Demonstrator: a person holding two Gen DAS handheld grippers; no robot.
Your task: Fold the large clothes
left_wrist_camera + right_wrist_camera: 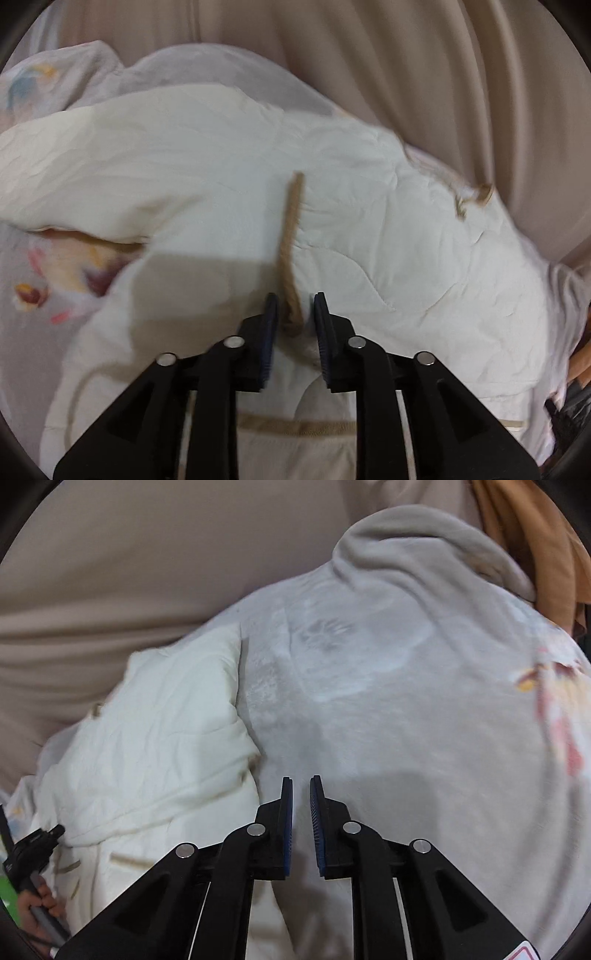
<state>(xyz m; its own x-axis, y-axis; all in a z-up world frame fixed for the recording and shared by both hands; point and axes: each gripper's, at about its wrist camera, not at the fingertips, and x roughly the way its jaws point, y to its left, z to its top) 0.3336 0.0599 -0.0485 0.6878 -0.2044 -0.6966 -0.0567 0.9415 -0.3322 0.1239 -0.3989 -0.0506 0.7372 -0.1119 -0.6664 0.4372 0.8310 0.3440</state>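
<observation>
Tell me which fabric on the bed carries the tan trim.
The cream quilted cover, with the tan strip running toward the left claw. The grey fleece blanket shows faded flower prints, no trim.

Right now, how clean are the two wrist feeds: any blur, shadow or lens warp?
Left wrist: motion blur smears the floral sheet; the left gripper casts a grey shadow on the cream quilt; fisheye bends the edges. Right wrist: the grey blanket is soft and streaked, the right gripper is sharp, and the corners are dark.
</observation>
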